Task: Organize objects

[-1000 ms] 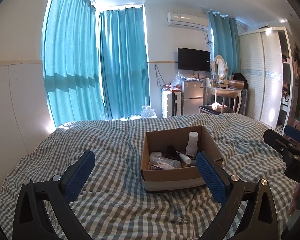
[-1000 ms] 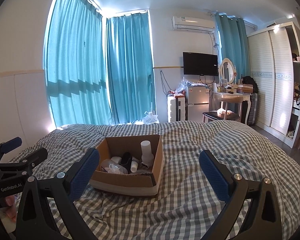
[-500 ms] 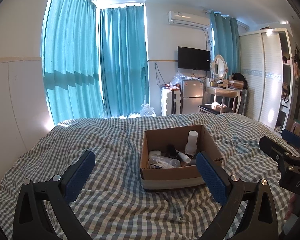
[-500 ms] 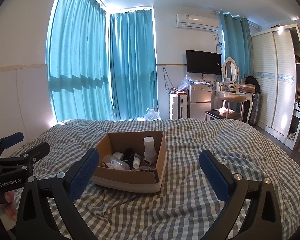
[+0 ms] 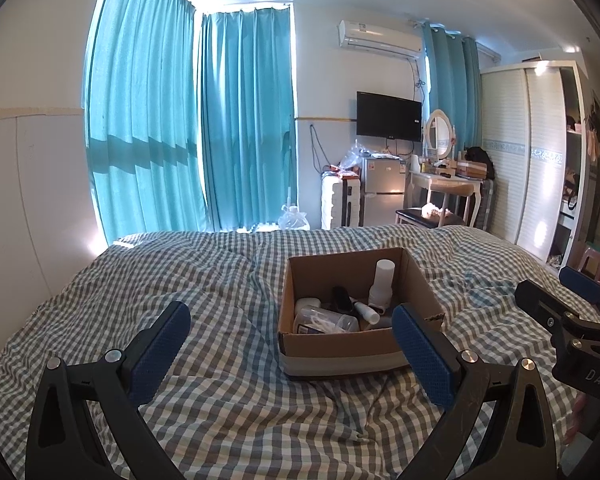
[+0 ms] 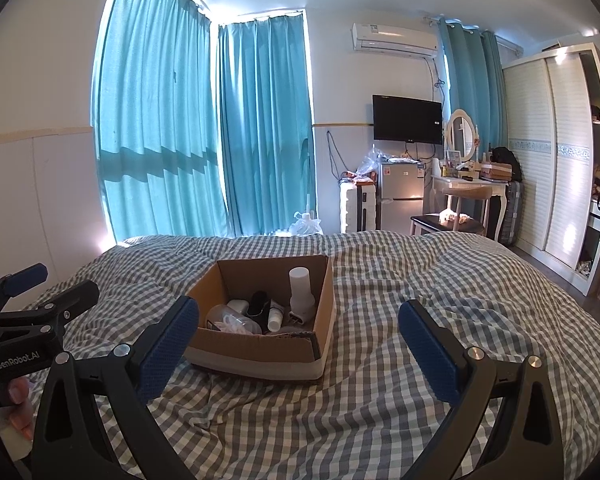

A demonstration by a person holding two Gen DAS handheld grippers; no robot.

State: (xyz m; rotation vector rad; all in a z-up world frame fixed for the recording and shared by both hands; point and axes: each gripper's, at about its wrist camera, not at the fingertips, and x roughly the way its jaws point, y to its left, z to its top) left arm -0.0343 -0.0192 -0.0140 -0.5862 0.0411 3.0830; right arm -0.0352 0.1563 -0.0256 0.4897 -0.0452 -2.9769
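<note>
An open cardboard box (image 5: 340,346) sits on the checked bed cover (image 5: 220,400); it also shows in the right wrist view (image 6: 256,354). Inside stand a tall white bottle (image 5: 382,282), a black item (image 5: 341,298), a small white tube (image 5: 366,312) and a clear plastic container (image 5: 324,320). My left gripper (image 5: 290,340) is open and empty, held in front of the box. My right gripper (image 6: 298,338) is open and empty, in front of the box and to its right. Each gripper shows at the edge of the other's view.
Teal curtains (image 5: 188,132) hang behind the bed. A small fridge (image 5: 382,196), a white suitcase (image 5: 340,204), a dressing table with mirror (image 5: 444,176) and a wardrobe (image 5: 536,152) stand at the far wall. A wall panel (image 5: 24,200) runs along the left.
Both grippers have tilted up slightly, so the box and bed sit a little lower in both views. Both stay open and empty.
</note>
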